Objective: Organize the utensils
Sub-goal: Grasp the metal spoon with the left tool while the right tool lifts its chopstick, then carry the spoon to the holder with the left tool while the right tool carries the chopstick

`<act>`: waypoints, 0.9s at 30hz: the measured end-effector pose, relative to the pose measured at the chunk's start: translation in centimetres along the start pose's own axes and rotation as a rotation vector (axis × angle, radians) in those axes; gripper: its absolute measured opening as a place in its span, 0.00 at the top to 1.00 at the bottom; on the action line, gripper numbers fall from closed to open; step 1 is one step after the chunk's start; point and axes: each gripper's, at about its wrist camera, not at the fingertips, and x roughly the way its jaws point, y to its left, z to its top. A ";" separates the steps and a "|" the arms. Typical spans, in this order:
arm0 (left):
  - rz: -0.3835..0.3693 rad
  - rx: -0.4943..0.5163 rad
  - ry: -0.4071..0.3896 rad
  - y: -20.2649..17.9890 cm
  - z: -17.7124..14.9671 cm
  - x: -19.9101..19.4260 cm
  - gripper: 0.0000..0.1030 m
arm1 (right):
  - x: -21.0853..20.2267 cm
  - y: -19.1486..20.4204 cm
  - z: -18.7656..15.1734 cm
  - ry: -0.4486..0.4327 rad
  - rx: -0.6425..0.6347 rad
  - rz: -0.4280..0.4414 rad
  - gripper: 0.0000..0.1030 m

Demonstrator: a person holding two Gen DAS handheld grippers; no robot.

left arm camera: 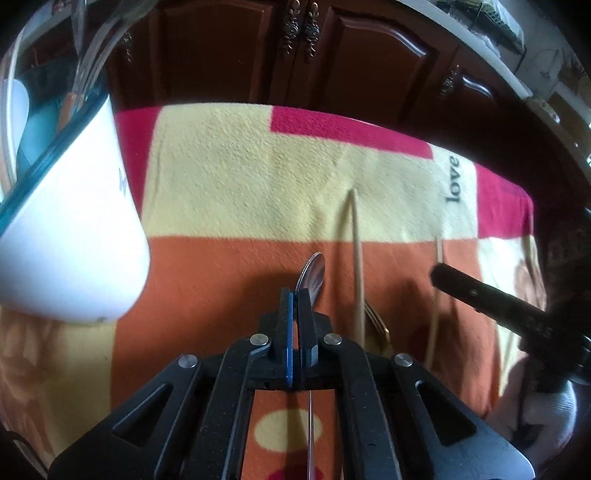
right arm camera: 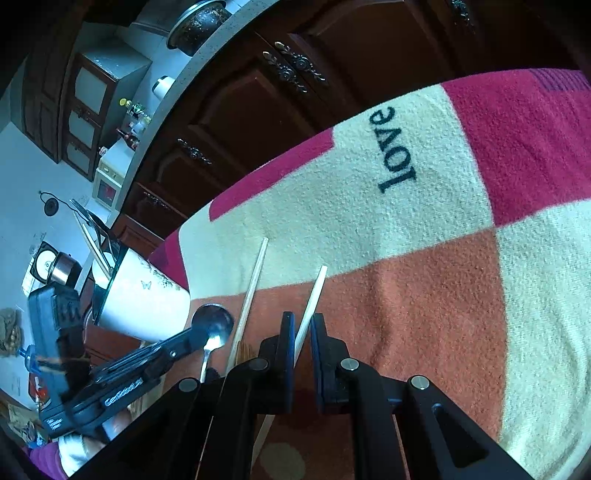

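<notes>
spoon (left arm camera: 312,275) lies between cup (left arm camera: 70,236) and chopstick (left arm camera: 356,254).

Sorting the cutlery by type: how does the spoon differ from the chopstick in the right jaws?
The spoon is shiny metal; the chopstick is pale wood. The spoon ends in a rounded bowl; the chopstick is a straight, thin stick. The left gripper is shut on the spoon; the right gripper holds the chopstick. Both lie over the orange patch of the blanket.

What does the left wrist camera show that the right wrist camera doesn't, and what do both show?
Only the left wrist view: the left claw shut on the spoon, and a fork beside it. Only the right wrist view: the right claw around a chopstick, and a pot on the counter. Both: the white cup, the spoon and the "love" blanket.
</notes>
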 end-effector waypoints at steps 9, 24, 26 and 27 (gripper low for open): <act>-0.057 0.005 0.000 0.4 -1.3 -2.2 0.99 | -2.4 2.1 -0.2 -0.064 -0.042 0.026 0.94; -0.127 0.011 -0.128 2.0 -2.3 -11.3 0.99 | -7.9 10.9 -0.7 -0.160 -0.226 -0.021 0.97; -0.126 0.005 -0.145 2.4 -2.2 -12.2 0.99 | -8.1 12.0 -0.6 -0.166 -0.238 -0.021 0.97; -0.126 0.002 -0.152 2.6 -2.2 -12.8 0.99 | -8.2 12.4 -0.6 -0.168 -0.244 -0.020 0.97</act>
